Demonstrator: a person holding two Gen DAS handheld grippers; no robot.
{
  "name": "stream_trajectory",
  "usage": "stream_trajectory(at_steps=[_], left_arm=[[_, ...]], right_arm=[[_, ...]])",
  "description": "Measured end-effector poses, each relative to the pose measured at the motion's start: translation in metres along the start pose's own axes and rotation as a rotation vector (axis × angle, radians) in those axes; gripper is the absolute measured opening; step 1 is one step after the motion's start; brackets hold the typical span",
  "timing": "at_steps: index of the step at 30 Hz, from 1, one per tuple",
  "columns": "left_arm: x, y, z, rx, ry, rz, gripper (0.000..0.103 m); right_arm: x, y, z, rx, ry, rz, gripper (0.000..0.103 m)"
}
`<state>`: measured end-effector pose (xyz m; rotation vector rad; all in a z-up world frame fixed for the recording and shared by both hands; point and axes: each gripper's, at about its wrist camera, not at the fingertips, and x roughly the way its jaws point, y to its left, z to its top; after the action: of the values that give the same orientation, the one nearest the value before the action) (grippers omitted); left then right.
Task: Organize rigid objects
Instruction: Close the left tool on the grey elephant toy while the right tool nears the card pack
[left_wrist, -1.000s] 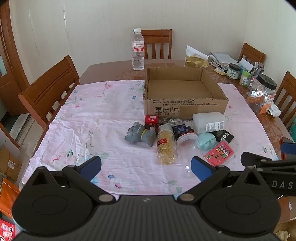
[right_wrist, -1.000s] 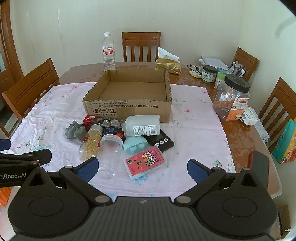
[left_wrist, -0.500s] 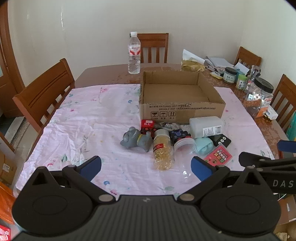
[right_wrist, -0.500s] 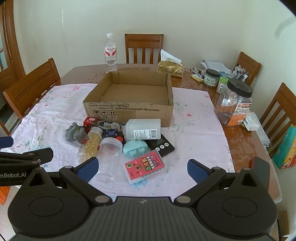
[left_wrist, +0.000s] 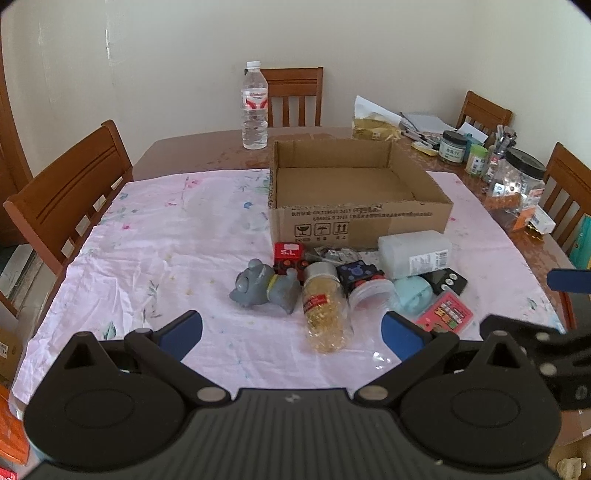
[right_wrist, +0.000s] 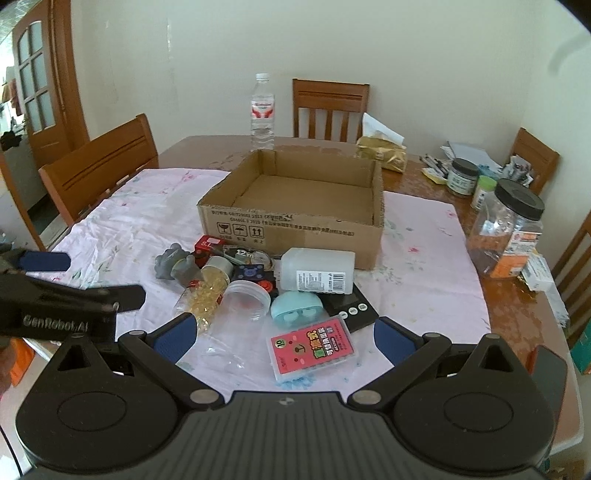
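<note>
An empty cardboard box stands on the pink cloth. In front of it lies a cluster: grey toy elephant, capsule jar, clear jar, white bottle, teal case, pink card box, black scale, red toy. My left gripper is open, held near the capsule jar. My right gripper is open over the pink card box. Both hold nothing.
A water bottle stands behind the box. Jars, a tissue pack and papers crowd the table's right side. Wooden chairs ring the table. A phone lies at the right edge.
Both grippers have pulled back and risen a little, so the table looks farther. The right one has swung slightly right. Nothing on the table has moved.
</note>
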<state>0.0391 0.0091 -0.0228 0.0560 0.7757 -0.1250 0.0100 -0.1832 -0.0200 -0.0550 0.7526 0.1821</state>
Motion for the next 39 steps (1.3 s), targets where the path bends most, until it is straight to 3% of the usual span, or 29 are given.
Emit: stream_trajectory(at_steps=[6,15,22,28,39], left_arm=[[0.026,0.015,0.007,0.017,-0.006,0.024,0.102],[0.086,0.041,0.015,0.066,0.064,0.023,0.102],[0.121,0.038,0.02,0.145,0.114,-0.021,0.102],[0.142,0.034,0.019,0.218,0.147,0.008,0.103],[0.158,0.043,0.026,0.164,0.136,-0.015,0.103]], right_arm=[[0.015,-0.003,-0.003,-0.021,0.026,0.023,0.103],[0.042,-0.02,-0.003,0.002,0.089,-0.002,0.103],[0.061,-0.028,0.003,0.022,0.125,-0.009,0.103],[0.072,-0.032,0.003,0.021,0.156,-0.009,0.103],[0.085,-0.04,-0.012,-0.037,0.229,-0.041,0.103]])
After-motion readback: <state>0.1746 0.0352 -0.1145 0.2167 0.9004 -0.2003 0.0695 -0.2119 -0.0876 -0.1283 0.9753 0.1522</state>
